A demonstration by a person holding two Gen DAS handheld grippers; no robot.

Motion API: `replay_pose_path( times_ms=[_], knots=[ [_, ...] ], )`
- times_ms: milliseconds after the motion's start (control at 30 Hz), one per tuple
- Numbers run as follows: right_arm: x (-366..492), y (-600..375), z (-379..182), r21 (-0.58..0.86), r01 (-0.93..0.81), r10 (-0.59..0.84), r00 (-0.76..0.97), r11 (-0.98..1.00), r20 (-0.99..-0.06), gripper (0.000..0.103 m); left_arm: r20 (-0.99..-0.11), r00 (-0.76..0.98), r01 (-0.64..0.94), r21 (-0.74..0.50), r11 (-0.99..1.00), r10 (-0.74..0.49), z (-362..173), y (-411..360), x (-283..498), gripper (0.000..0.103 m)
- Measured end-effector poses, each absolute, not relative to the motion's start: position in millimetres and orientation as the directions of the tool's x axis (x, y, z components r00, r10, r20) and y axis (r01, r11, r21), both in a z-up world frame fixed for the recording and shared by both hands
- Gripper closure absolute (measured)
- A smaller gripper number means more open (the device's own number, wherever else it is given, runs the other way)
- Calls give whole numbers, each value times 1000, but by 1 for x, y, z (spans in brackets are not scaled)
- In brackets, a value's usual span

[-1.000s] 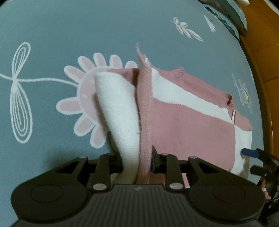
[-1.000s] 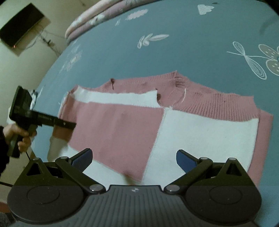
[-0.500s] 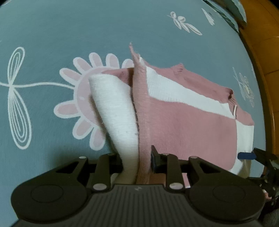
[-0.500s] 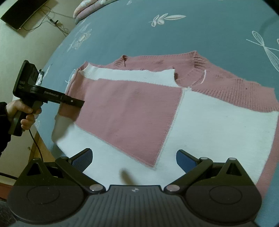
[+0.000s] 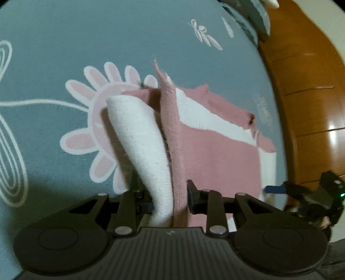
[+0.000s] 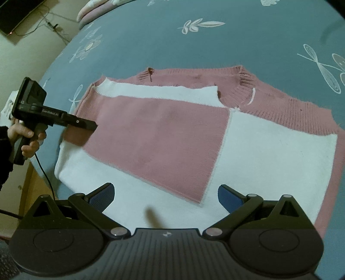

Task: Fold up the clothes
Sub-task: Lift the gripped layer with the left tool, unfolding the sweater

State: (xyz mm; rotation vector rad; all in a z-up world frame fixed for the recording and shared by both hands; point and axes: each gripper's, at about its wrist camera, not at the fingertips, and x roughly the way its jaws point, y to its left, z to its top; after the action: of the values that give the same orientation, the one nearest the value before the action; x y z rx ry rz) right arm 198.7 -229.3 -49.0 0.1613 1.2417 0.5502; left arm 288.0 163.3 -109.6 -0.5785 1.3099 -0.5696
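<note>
A pink and white knit sweater (image 6: pixel 161 133) lies flat on the blue bedspread (image 6: pixel 237 38), collar toward the far side. My left gripper (image 5: pixel 169 193) is shut on a lifted edge of the sweater (image 5: pixel 215 155), with a white layer and a pink layer standing up between its jaws. The right wrist view shows the left gripper (image 6: pixel 90 126) from the side over the sweater's left end, a pink flap hanging under it. My right gripper (image 6: pixel 166 193) is open above the near white panel with nothing between its fingers. It also shows at the right edge as the right gripper (image 5: pixel 280 189).
The bedspread (image 5: pixel 107 43) carries white and pink flower prints. A wooden floor (image 5: pixel 312 86) lies beyond the bed's right edge. A person's hand (image 6: pixel 25 137) holds the left gripper's handle, with a cable trailing down. A dark screen (image 6: pixel 13 17) hangs on the wall, far left.
The left gripper has carried the gripped edge inward over the sweater's left end. The right gripper has drifted closer over the sweater's near side and stays open.
</note>
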Motion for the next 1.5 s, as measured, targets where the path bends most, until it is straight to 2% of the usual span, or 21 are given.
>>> replay_pose_path(
  times_ms=[400, 533, 633, 767, 1133, 1500],
  knots=[
    [190, -180, -38, 350, -196, 393, 271, 916, -879, 0, -539, 120, 100, -829, 550, -834, -138, 183, 301, 77],
    [187, -166, -31, 329, -184, 370, 288, 926, -883, 0, -564, 124, 103, -811, 576, -817, -133, 179, 302, 78],
    [185, -159, -27, 309, -176, 350, 301, 935, -887, 0, -619, 125, 130, -765, 631, -775, -120, 167, 302, 82],
    [182, -159, -24, 309, -166, 348, 323, 937, -880, 0, -668, 129, 148, -718, 680, -733, -106, 158, 300, 82],
    [176, -183, -17, 317, -197, 370, 372, 928, -851, 0, -723, 145, 77, -673, 736, -676, -73, 145, 293, 83],
    [170, -234, -18, 352, -232, 419, 396, 907, -817, 0, -774, 153, 29, -618, 786, -614, -20, 95, 291, 83]
  ],
)
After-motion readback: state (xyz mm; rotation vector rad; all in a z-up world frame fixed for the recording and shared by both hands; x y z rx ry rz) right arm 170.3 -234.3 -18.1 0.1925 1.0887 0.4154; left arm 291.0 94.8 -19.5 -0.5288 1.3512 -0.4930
